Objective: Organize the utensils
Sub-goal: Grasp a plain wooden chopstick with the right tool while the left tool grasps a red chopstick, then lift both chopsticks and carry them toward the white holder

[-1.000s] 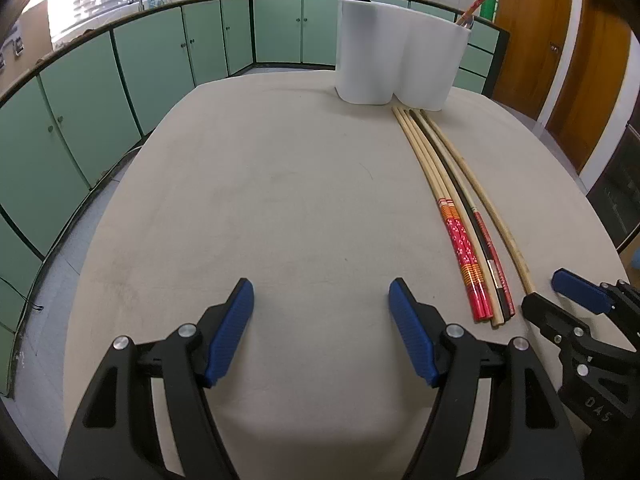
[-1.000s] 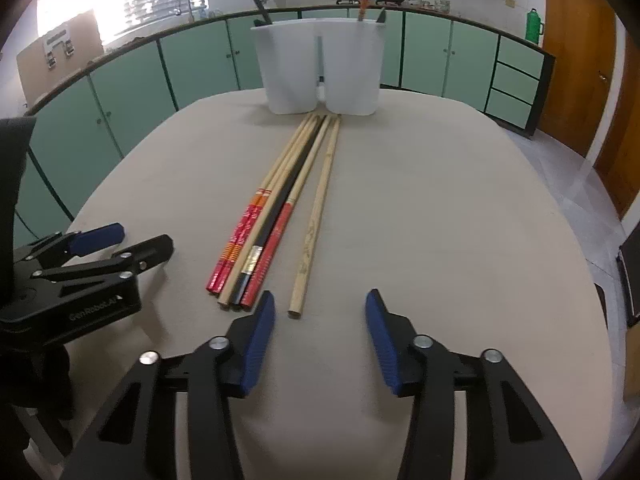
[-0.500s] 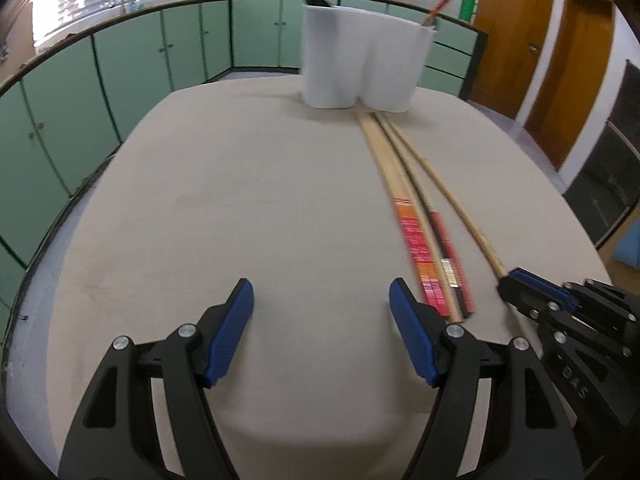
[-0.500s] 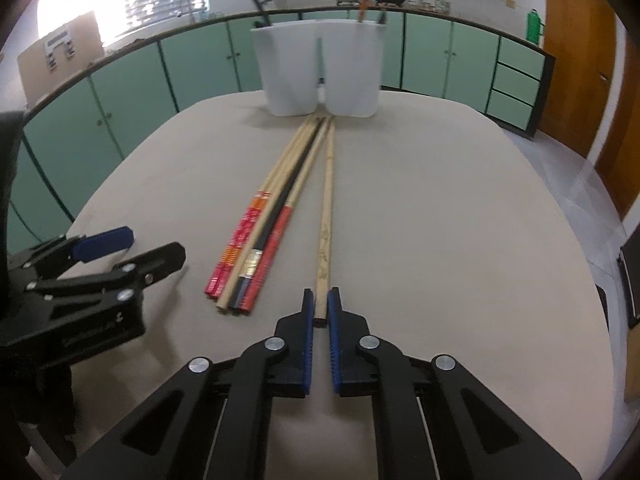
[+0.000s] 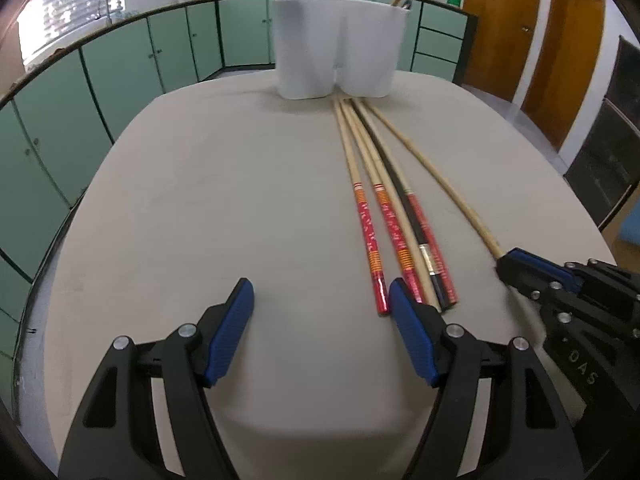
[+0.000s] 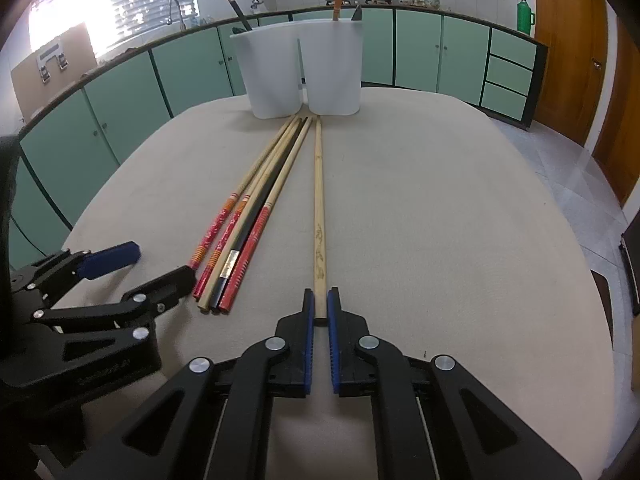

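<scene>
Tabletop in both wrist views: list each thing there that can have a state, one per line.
Right hand-held gripper: shut on the plain chopstick's near end.
Left hand-held gripper: open, nothing between its pads.
Plain chopstick: flat on the table, apart from the bundle.
Bundle of chopsticks: lying flat, side by side, ungripped.
White holder: upright, a few utensils standing in it.

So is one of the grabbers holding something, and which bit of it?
Yes. The right gripper pinches the plain wooden chopstick at its near end. The left gripper holds nothing.
</scene>
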`<state>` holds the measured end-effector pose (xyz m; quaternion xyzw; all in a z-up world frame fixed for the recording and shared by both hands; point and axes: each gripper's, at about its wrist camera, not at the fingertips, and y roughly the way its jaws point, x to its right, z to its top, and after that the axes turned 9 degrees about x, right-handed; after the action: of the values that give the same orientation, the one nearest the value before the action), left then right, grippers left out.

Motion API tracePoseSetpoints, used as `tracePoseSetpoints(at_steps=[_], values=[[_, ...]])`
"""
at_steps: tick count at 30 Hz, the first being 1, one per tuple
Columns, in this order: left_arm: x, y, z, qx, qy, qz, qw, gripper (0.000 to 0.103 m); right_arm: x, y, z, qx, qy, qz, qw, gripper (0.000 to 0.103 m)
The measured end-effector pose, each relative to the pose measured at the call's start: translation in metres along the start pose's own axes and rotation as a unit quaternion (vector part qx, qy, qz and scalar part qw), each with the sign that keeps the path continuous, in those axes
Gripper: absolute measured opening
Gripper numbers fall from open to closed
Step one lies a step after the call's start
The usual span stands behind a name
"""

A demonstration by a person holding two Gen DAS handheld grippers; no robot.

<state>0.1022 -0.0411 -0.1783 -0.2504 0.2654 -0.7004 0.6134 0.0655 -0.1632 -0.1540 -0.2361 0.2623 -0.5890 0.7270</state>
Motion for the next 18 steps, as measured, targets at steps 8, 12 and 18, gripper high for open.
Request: tracePoseSetpoints(at_steps=[8,12,18], values=[[0.0003,-0.0031,0.0002,0.002,0.001,0.0,1.0,0.058,-0.0016,0.0013,0.0,-0.003,-0.007,-0.004,1.0,0.008],[0.0013,-0.0067,-0.0015,0.009,-0.001,-0.019,0.9998,0.032,-0.0003,0.0011,-0.0003,-0.003,-0.005,-0.002,1.0,0.008],[0.0036,-0.0065,-0.0023,0.008,0.0,-0.031,0.9995,0.005,0.0006,0.0008,-0.0009,-0.001,-0.001,0.001,1.0,0.007]])
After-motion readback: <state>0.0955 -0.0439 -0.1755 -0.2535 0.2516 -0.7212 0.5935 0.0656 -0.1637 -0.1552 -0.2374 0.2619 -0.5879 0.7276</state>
